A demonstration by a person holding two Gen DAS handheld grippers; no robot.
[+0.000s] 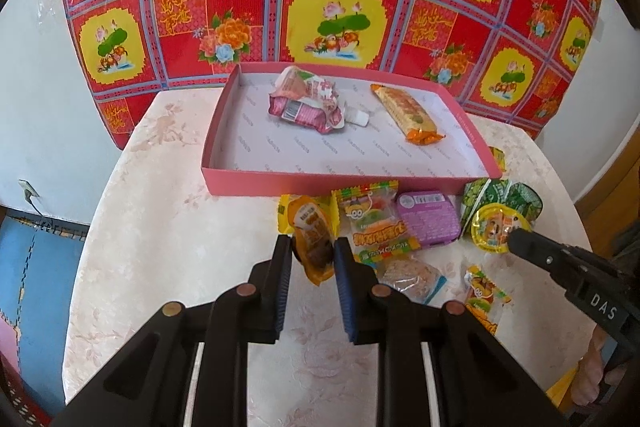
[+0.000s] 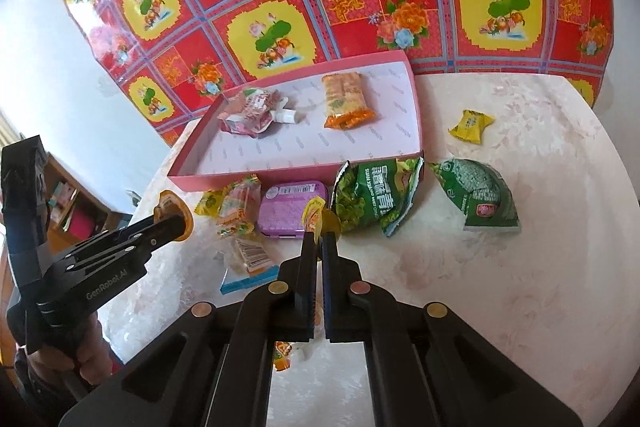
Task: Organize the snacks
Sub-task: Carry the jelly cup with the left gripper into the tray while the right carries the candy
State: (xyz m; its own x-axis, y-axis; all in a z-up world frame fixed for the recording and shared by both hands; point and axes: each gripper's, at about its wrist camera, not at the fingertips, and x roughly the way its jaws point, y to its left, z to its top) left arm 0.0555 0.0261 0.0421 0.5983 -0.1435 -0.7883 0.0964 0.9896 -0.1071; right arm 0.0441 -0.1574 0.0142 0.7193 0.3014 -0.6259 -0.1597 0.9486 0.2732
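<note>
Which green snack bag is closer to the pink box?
The green bag showing big white characters; its top corner reaches the pink box. The other green bag lies farther right, apart.

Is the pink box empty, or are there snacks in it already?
Not empty. The pink box holds two snacks: a crumpled pink pouch and an orange cracker pack. Most of its floor is bare.

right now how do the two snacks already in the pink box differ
The pink pouch is crumpled and bulky, with a white spout sticking out; the orange bar is long, slim and flat. The pouch lies toward the box's left side in the left wrist view, the bar toward its right. They do not touch. Both lie loose on the box floor, held by neither gripper.
</note>
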